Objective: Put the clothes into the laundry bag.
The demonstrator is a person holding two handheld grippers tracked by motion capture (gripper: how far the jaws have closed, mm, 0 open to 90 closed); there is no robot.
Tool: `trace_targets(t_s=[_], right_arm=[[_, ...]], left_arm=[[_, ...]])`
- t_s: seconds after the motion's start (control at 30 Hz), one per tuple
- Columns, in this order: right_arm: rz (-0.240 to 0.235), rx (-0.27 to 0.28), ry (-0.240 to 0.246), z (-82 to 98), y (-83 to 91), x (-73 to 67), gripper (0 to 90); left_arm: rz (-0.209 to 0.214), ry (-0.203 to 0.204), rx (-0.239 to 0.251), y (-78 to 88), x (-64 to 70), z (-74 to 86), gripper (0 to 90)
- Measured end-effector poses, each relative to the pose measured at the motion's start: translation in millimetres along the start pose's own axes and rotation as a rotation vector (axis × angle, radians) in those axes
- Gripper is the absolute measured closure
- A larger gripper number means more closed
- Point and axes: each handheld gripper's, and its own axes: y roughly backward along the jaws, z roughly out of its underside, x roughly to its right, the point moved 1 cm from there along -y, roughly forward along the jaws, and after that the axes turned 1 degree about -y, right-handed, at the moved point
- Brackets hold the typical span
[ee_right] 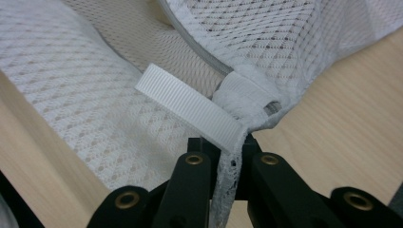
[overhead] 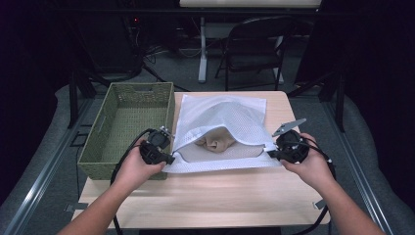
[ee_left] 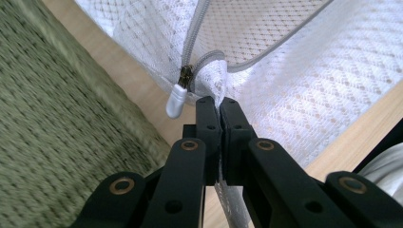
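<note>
left hand-held gripper [overhead: 166,157]: pinching mesh bag [overhead: 220,115] corner, zipper pull [ee_left: 176,102] just beside its jaws
right hand-held gripper [overhead: 270,153]: pinching opposite corner, ribbon loop [ee_right: 190,107] touching its jaws

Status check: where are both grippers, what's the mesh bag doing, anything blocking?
Left gripper shut on mesh bag corner beside zipper pull. Right gripper shut on opposite corner, by ribbon loop. Bag mouth open, beige garment inside. Green basket sits left; nothing blocking.
</note>
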Motion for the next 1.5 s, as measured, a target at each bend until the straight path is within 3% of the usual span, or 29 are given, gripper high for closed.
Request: trace_targets(t_s=[0.2,0.43,0.73,0.87,1.07,1.1,1.5], right_arm=[[-0.035,0.028,-0.044,15.8,-4.4,-4.1,88.1],[-0.065,0.037,-0.084,41.9,-21.1,-12.5,88.0],[-0.078,0.036,-0.117,60.7,-32.4,-18.7,87.6],[-0.102,0.043,-0.155,72.3,-40.7,-19.7,87.2],[-0.124,0.027,-0.201,84.1,-51.8,-21.2,87.2],[-0.125,0.025,-0.203,85.7,-53.5,-21.1,87.2],[-0.127,0.003,-0.224,97.6,-67.2,-25.4,86.6]], left_arm=[[0.004,0.012,0.02,-8.1,3.3,14.3,88.2],[-0.003,0.019,0.036,-25.1,10.5,34.0,88.1],[-0.014,0.022,0.031,-41.5,15.8,48.2,87.9],[-0.012,0.024,0.02,-51.4,16.0,56.3,87.7],[-0.007,0.031,0.009,-62.1,16.5,63.9,87.8],[-0.001,0.045,0.014,-66.0,17.2,66.8,87.9],[-0.017,0.052,0.007,-82.0,15.7,77.7,88.0]])
